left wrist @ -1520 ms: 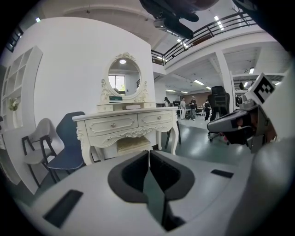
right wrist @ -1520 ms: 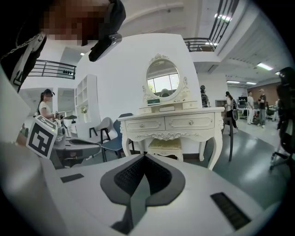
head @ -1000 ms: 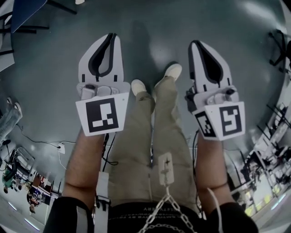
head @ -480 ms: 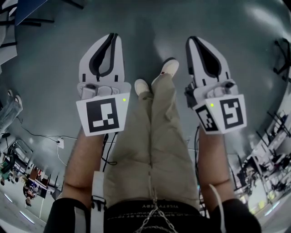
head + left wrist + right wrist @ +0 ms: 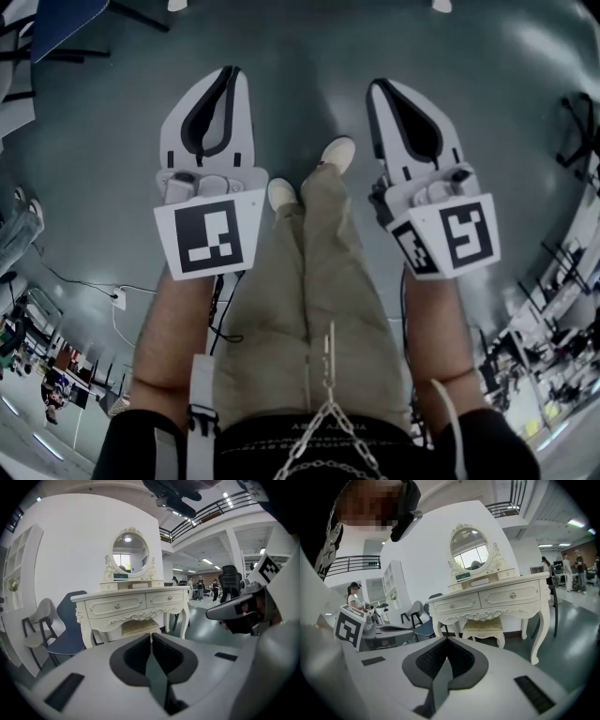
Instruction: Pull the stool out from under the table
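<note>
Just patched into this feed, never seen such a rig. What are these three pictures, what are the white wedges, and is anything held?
No robot: a person carries a two-jaw gripper in each hand. The head view looks steeply down from the person's head; the white wedges are the left gripper and right gripper, over the person's legs and the grey floor. The other two pictures come from cameras riding on each gripper, looking along its jaws. Both pairs of jaws are shut, holding nothing. Ahead stands a white dressing table with an oval mirror; the cushioned stool sits under it, untouched.
</note>
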Motion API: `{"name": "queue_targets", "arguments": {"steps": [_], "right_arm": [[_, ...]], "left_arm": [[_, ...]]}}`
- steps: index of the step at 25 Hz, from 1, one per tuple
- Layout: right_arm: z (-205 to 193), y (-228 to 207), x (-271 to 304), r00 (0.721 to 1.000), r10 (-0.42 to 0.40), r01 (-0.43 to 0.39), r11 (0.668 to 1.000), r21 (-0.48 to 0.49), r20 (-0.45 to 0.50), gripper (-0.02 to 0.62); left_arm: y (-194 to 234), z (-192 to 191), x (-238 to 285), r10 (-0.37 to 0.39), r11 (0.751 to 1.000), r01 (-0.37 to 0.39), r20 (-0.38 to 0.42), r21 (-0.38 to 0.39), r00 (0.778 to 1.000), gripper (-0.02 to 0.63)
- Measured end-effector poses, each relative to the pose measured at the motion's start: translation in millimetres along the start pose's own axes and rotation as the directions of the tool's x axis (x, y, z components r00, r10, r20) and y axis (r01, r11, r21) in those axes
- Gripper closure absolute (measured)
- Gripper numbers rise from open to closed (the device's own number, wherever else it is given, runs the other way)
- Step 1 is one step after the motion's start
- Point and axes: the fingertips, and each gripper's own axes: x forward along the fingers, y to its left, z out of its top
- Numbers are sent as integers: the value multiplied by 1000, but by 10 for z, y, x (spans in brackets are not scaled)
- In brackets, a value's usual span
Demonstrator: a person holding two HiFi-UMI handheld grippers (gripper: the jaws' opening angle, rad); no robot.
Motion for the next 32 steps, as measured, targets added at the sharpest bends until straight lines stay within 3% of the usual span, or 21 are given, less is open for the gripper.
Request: {"name": "queue_targets", "arguments": {"steps": [6, 21, 32], "right_arm": [[127, -262, 155, 999, 30, -30, 999, -11, -17, 592], [282, -1115, 260, 999, 20, -20, 1000, 17, -30, 592], [465, -1603, 294, 998, 51, -53, 998, -46, -40, 592]], "left_arm": [[-111, 151, 340, 2, 1000, -2, -4, -14, 1000, 589], [-399, 463, 1061, 11, 1000, -11, -17, 1, 1000, 589], [-571, 866, 1440, 60, 998, -60, 17, -4, 998, 589]]}}
